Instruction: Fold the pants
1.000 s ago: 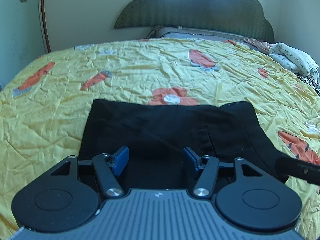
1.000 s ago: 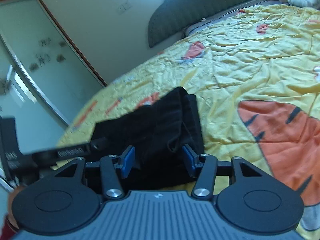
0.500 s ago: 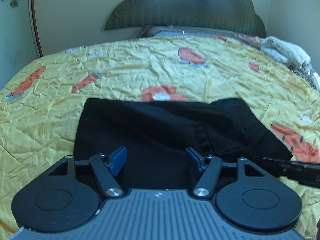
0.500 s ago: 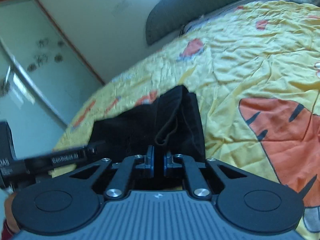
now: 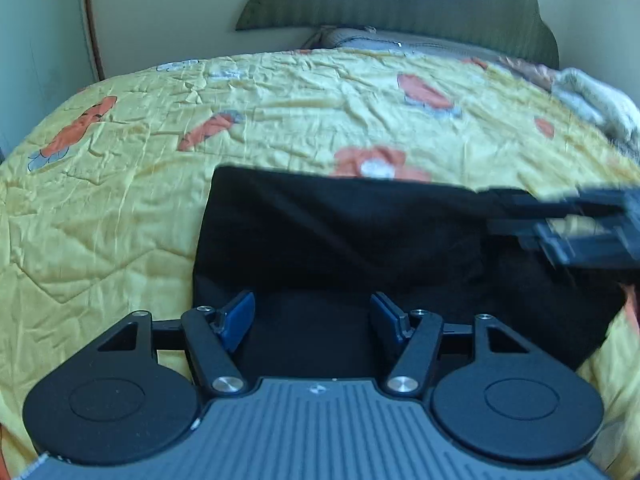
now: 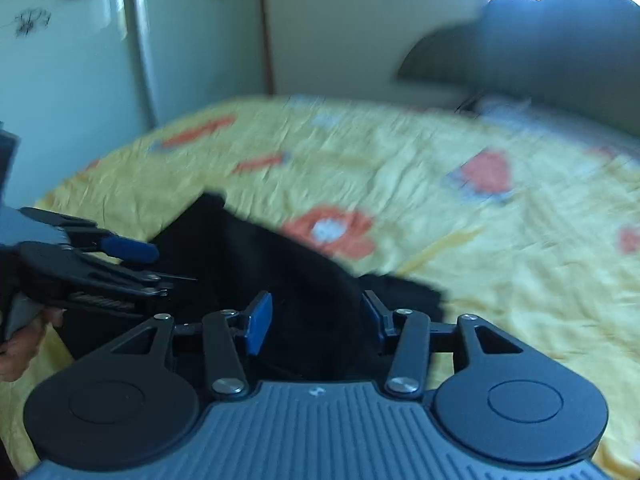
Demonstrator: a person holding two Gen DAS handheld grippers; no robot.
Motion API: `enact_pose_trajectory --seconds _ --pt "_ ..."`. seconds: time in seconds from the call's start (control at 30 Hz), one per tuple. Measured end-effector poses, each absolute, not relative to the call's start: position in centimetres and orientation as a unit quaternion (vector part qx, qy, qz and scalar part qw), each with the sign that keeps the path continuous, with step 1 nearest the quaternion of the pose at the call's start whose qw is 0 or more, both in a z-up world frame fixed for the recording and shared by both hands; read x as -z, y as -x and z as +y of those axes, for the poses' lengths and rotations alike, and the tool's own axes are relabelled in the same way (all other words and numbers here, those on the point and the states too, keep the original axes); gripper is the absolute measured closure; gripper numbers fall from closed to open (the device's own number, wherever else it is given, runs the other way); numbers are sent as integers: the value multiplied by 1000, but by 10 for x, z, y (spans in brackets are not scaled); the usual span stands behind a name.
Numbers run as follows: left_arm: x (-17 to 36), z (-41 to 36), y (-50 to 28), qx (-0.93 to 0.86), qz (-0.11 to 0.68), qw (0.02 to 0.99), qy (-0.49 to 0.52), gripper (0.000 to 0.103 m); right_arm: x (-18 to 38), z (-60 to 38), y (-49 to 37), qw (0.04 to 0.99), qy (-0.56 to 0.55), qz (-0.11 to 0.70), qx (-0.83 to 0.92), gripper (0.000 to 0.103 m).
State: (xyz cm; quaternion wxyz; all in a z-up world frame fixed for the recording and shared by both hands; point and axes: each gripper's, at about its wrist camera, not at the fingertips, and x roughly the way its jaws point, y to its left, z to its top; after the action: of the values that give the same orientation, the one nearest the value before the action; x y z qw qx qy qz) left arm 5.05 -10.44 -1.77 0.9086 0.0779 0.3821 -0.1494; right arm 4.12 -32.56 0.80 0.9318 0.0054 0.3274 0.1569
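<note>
Nearest the left wrist camera, the left gripper stood wide with bare black cloth between its blue pads, neither pad pressing. Beyond lay the folded black pants on the yellow quilt, with the right gripper blurred at their right edge. Only this view showed the grey pillow and a pale bundle beside the scalloped headboard. From the right wrist, the right gripper's jaws had just been opening, half apart over a raised fold, gripping nothing. Only there appeared a hand and a glass door.
</note>
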Motion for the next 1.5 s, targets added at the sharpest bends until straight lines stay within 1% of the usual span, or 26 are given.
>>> enact_pose_trajectory --seconds 0.07,0.17,0.23,0.27,0.3,0.4,0.43,0.5,0.57,0.67,0.8,0.9,1.3,1.5 --pt "12 -102 -45 155 370 912 -88 37 9 -333 -63 931 -13 343 -121 56" --pt "2 -99 -46 156 355 919 -71 36 1 -348 -55 935 -83 327 -112 55" --pt "2 -102 -51 167 357 917 -59 35 -6 -347 -39 938 -95 311 -122 49" --pt "5 -106 -54 172 364 913 -61 35 -5 -346 -35 936 -96 313 -131 44" --pt "11 -110 -55 172 374 909 -67 36 -3 -344 -34 932 -95 321 -140 41" --pt "20 -118 -50 158 366 913 -85 32 10 -337 -34 930 -64 339 -126 38" --pt "20 -119 -49 153 363 915 -88 31 12 -336 -33 934 -54 336 -112 34" --pt "21 -119 -51 140 368 916 -78 24 14 -334 -35 934 -58 339 -93 12" --pt "23 -118 -54 133 373 916 -64 17 19 -328 -33 935 -51 344 -68 0" --pt "26 -120 -53 130 368 918 -65 12 29 -325 -24 943 -67 323 -37 0" --pt "28 -123 -50 126 359 922 -74 10 43 -334 -10 947 -128 293 -18 0" --pt "29 -122 -49 125 357 923 -69 9 43 -339 -8 945 -150 290 -23 0" --pt "34 -123 -44 130 341 928 -71 5 44 -338 -9 945 -148 291 -21 0" --pt "29 -120 -45 141 349 924 -74 5 45 -338 -10 945 -146 293 -24 0"
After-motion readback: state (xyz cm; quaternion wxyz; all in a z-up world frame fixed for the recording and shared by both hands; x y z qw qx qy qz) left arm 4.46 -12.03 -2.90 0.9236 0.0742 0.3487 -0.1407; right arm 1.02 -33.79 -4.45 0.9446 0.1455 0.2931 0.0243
